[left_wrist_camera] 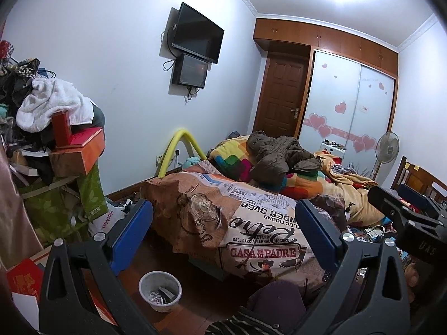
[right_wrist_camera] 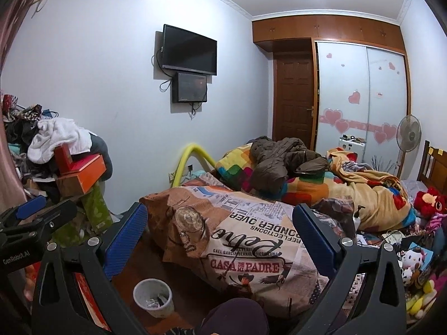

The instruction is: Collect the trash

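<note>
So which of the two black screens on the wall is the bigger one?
The upper screen is bigger. It is wide and tilted forward, while the lower screen right beneath it is small and boxy.

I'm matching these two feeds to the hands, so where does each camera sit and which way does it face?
Left wrist view: sits on the left claw, facing across the bed toward the television and wardrobe; its own open blue fingers frame the shot, and the right claw shows at the right edge.
Right wrist view: sits on the right claw, facing the same way; the left claw shows at the left edge.
Both share the bed, television, wardrobe and the bin on the floor.
</note>
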A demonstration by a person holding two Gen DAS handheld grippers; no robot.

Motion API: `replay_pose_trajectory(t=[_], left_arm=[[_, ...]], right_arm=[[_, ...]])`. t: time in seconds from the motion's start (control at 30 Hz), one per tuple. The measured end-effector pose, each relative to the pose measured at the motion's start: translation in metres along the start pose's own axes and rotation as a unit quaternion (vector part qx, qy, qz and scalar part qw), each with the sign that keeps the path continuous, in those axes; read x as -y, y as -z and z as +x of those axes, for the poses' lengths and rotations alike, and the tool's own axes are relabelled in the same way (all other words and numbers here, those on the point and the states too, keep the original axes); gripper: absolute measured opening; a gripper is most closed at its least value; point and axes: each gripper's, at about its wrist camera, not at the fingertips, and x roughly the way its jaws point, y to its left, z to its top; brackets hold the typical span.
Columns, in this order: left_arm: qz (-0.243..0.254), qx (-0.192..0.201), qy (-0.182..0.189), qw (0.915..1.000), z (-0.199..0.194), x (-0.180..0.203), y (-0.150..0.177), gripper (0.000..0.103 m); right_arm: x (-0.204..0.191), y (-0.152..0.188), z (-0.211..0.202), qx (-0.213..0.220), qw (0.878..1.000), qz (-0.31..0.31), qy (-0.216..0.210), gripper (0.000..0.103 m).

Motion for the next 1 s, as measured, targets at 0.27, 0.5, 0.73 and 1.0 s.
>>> replay_pose_trajectory(t=[0.27,0.5,0.73,1.0], left_arm=[[-0.003,-0.004,-0.004,1.0,0.001,0.0,0.001,0.102],[-0.001,-0.007,0.001,1.0,0.004,0.002,0.002,0.102],[0.005,-0.007,0.004,1.0,0.003,0.006,0.002,0.102],[0.008,-0.005,0.005,0.9999,0.001,0.009,0.0,0.102]], right_arm=[[0.004,0.0,0.002,-0.009,1.0,0.005,-0.005,0.103],[0.006,-0.001,0.004,-0.016,1.0,0.009,-0.006,0.103],[0.006,-0.002,0.004,-0.018,1.0,0.009,-0.007,0.103],[0.007,-0.003,0.002,-0.018,1.0,0.01,-0.008,0.103]])
